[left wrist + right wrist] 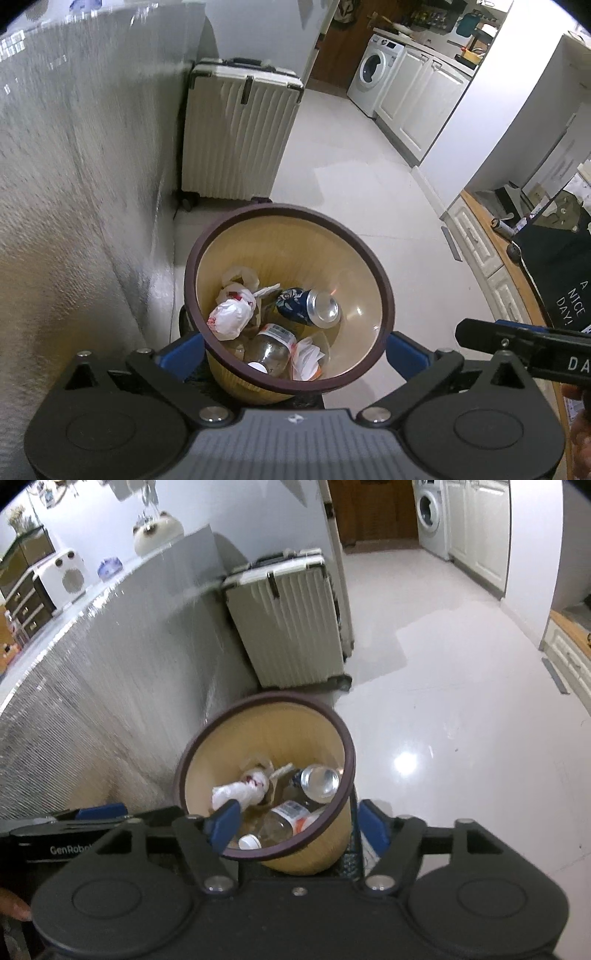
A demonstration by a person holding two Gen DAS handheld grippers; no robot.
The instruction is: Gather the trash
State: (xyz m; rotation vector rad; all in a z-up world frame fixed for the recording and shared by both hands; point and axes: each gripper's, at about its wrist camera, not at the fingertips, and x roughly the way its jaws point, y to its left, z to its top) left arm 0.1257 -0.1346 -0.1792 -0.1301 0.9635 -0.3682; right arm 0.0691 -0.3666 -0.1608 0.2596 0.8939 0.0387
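A tan trash bin with a dark brown rim (258,216) stands on the floor by the wall; it also shows in the right wrist view (207,725). Inside lie a blue can (308,306), a crumpled white bag (231,314), a clear bottle (271,349) and paper scraps. My left gripper (291,354) is open, its blue fingers on either side of the bin below the rim. My right gripper (299,827) is open, one finger over the bin's near rim and one outside the wall. It appears empty.
A cream hard-shell suitcase (240,129) stands behind the bin against a silver-textured wall (74,184). A washing machine (376,72) and white cabinets are at the back right. A wooden table edge with a black bag (554,266) is on the right.
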